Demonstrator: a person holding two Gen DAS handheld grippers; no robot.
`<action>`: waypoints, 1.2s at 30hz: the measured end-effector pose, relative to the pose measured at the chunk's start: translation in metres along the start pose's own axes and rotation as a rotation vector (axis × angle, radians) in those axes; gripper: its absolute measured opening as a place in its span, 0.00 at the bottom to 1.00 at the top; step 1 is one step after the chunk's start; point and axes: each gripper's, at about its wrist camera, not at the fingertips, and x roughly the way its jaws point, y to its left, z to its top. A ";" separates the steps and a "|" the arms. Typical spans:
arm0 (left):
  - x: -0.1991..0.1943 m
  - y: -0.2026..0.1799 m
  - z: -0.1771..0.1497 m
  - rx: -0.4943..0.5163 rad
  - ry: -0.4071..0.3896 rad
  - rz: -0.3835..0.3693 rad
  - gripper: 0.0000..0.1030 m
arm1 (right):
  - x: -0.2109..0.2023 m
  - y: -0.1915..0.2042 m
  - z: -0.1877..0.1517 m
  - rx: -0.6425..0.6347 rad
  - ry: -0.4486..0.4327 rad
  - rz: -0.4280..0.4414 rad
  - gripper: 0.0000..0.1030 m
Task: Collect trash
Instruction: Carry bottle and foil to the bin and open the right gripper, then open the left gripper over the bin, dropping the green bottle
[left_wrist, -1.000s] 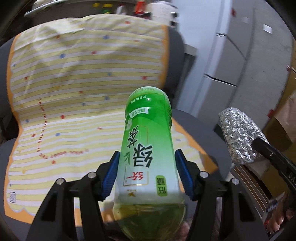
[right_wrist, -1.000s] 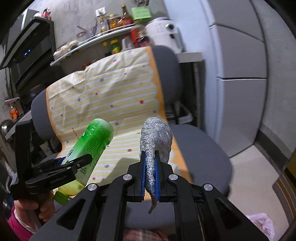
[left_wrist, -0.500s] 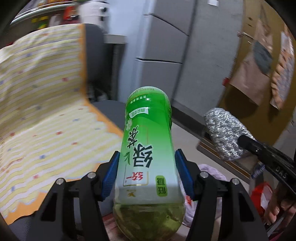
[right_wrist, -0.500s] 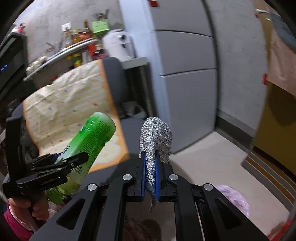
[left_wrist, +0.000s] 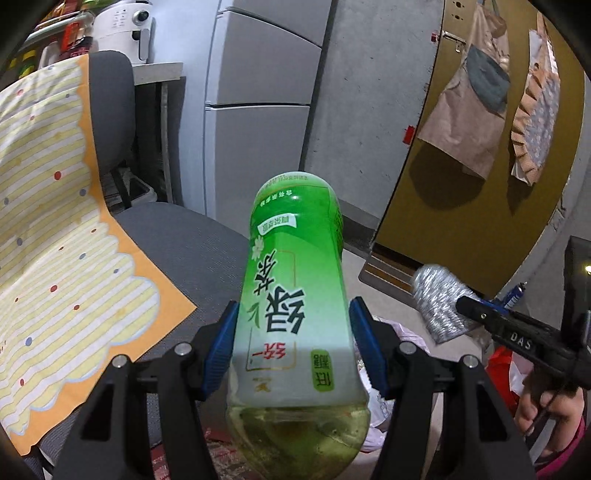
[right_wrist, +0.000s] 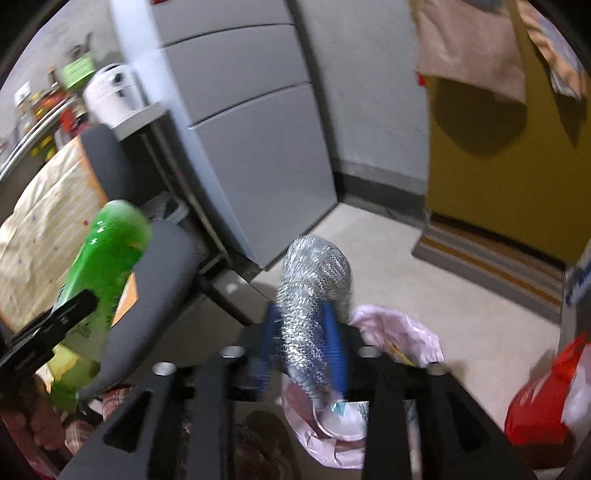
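2 grippers: left gripper (left_wrist: 293, 343) pinches green bottle (left_wrist: 295, 314); right gripper (right_wrist: 303, 336) jaws opening around foil wad (right_wrist: 312, 291).

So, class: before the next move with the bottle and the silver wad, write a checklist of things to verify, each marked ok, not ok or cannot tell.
1. Green bottle gripped by left gripper: ok.
2. Silver wad between the pads of right gripper, jaws opening: ok.
3. Pink bag below the wad: ok.
4. Bag mouth open wide enough: cannot tell.
5. Bottle clear of chair: ok.
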 end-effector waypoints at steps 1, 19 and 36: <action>0.001 0.000 -0.001 0.002 0.004 0.000 0.57 | 0.000 -0.004 0.000 0.007 -0.001 -0.013 0.42; 0.013 -0.045 -0.014 0.138 0.061 -0.107 0.57 | -0.057 0.006 0.018 -0.042 -0.238 -0.032 0.42; 0.030 -0.074 -0.001 0.184 0.051 -0.162 0.84 | -0.064 -0.026 0.027 -0.003 -0.270 -0.050 0.51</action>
